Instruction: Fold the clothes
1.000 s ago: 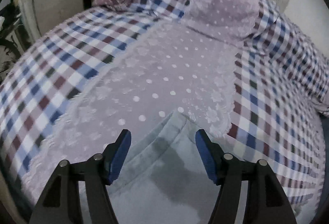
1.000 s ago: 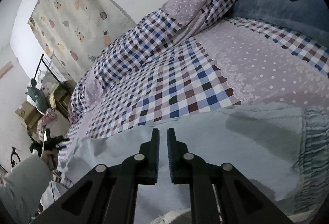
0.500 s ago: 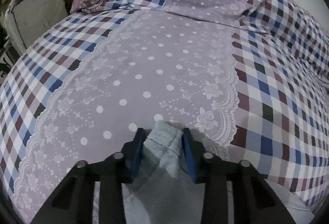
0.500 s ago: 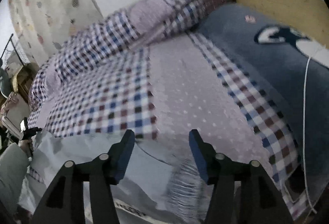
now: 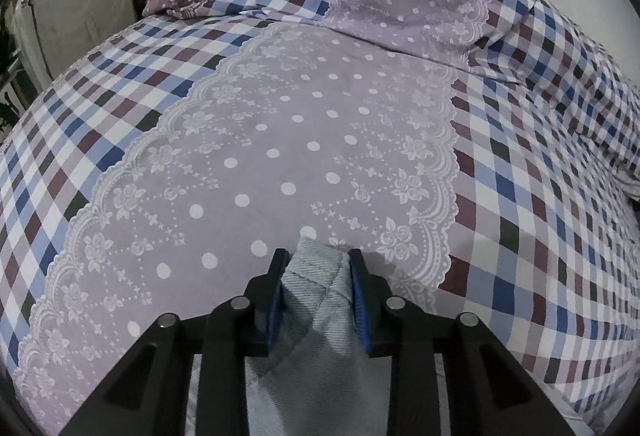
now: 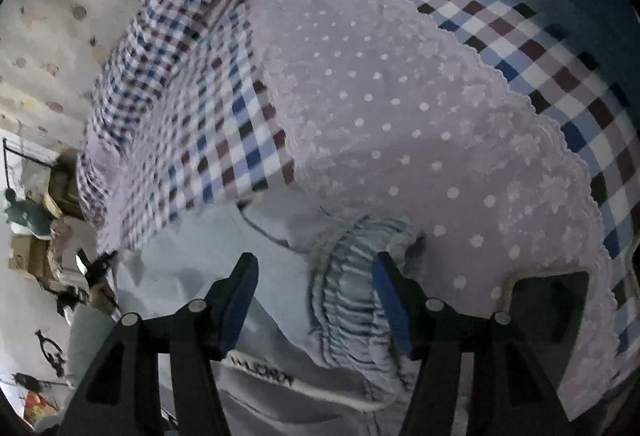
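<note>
Checked bedspread [image 5: 280,140], pale garment [image 5: 320,300] pinched in left jaws, waistband [image 6: 352,300] between open right jaws

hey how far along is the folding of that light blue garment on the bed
Early stage. Done: the light blue garment lies on the bedspread, and the left gripper is shut on a bunched corner of it. In hand: the right gripper is open, its jaws either side of the gathered waistband, not yet closed. Left: no neat fold shows, so the folding itself is all to do.
</note>
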`<state>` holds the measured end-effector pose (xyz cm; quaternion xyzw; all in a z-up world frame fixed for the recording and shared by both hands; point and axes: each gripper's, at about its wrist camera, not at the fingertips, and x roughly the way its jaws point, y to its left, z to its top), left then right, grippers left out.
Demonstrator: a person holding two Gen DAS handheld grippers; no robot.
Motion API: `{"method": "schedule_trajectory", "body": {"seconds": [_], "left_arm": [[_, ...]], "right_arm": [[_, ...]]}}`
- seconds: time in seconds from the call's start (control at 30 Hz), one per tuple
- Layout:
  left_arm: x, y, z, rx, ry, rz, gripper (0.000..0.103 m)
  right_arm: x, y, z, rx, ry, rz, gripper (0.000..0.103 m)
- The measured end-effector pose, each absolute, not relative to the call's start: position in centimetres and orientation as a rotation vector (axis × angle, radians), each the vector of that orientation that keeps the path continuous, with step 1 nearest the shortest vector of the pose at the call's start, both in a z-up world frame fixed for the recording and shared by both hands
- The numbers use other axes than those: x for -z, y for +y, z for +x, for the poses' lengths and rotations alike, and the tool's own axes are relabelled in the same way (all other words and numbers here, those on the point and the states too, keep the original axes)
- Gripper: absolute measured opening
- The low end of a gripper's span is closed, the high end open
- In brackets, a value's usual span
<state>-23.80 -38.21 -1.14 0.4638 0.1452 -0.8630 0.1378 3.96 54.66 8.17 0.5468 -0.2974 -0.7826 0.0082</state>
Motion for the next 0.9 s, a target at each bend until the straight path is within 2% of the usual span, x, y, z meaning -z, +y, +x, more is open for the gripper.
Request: {"method": "schedule_trajectory", "body": {"seconds": [0.37, 0.43, 0.5, 0.53, 0.63, 0.73, 0.9], "left_arm": [[1.4, -38.2, -23.9, 2.505, 0.443, 1.322, 0.031], [1.3, -38.4, -23.7, 2.514, 0.474, 1.303, 0.030], [1.3, -38.6, -23.6, 2.523, 0.506, 1.284, 0.028], [1.3, -38.7, -23.6, 2.528, 0.521, 1.275, 0.027], [0.5, -39.7, -23.2, 2.543, 0.619, 1.213, 0.026], [-0.9, -41.0, -22.5, 2.554, 0.721, 1.101, 0.025], [-4.8, -43.1, -21.0, 2.593, 0.798, 0.845, 0.024]], "right_arm": [[-6.3, 53.3, 2.3, 2.423, -0.983, 1.694, 0.064], [-5.2, 53.0, 0.8, 2.401, -0.984, 1.711, 0.061], [-3.5, 52.4, -0.9, 2.393, -0.936, 1.807, 0.050], [-3.1, 51.9, -1.5, 2.403, -0.889, 1.836, 0.037], [-4.4, 50.1, -2.9, 2.486, -0.720, 1.819, 0.017], [-8.8, 50.0, -3.1, 2.633, -0.686, 1.631, 0.011], [-15.7, 51.3, -4.0, 2.818, -0.654, 1.372, 0.009]]}}
